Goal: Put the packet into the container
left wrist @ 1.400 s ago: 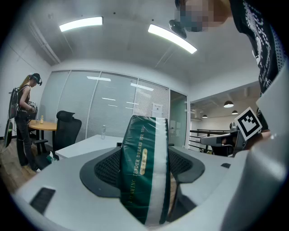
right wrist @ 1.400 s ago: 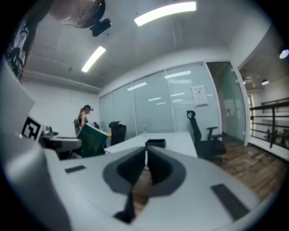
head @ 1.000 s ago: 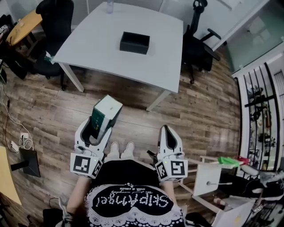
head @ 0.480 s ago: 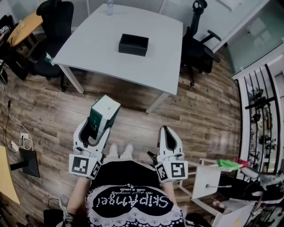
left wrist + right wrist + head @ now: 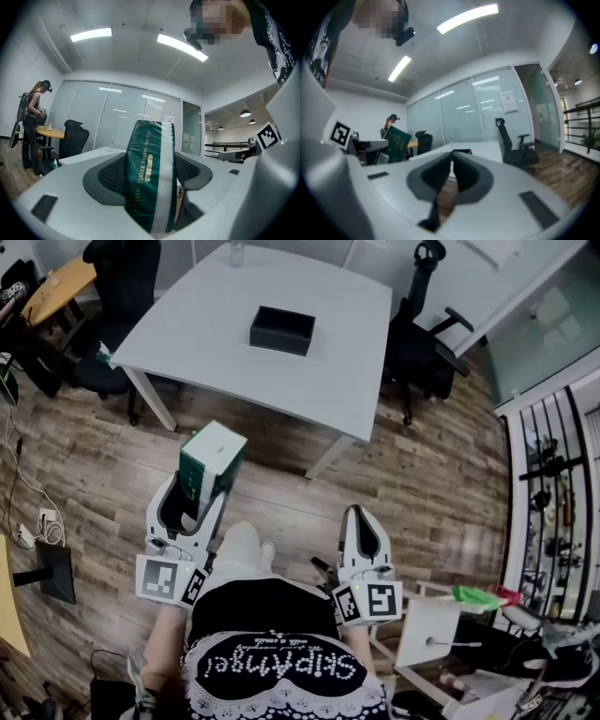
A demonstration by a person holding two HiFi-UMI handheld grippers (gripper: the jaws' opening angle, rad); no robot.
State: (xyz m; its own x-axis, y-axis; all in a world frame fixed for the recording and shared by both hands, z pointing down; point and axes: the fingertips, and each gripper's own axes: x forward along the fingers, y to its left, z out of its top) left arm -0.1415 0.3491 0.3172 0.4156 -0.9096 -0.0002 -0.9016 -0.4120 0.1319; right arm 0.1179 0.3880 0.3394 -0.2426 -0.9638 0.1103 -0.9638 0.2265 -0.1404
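A green and white packet (image 5: pixel 208 465) stands clamped in my left gripper (image 5: pixel 192 495), held upright over the wooden floor in front of the table. In the left gripper view the packet (image 5: pixel 151 180) fills the gap between the dark pads. The black open container (image 5: pixel 282 330) sits in the middle of the white table (image 5: pixel 197 324), well ahead of both grippers. My right gripper (image 5: pixel 361 526) hangs beside my right leg with its jaws together and nothing in them (image 5: pixel 451 172). The packet (image 5: pixel 396 144) shows at the left of the right gripper view.
Black office chairs stand at the table's left (image 5: pixel 120 277) and right (image 5: pixel 422 329). A clear bottle (image 5: pixel 234 251) stands at the table's far edge. A white stand with green items (image 5: pixel 483 596) is at my right. Another person (image 5: pixel 32 117) stands by a wooden desk far left.
My left gripper with the packet has shifted a little left and forward. One leg has stepped forward. The right gripper has stayed about where it was.
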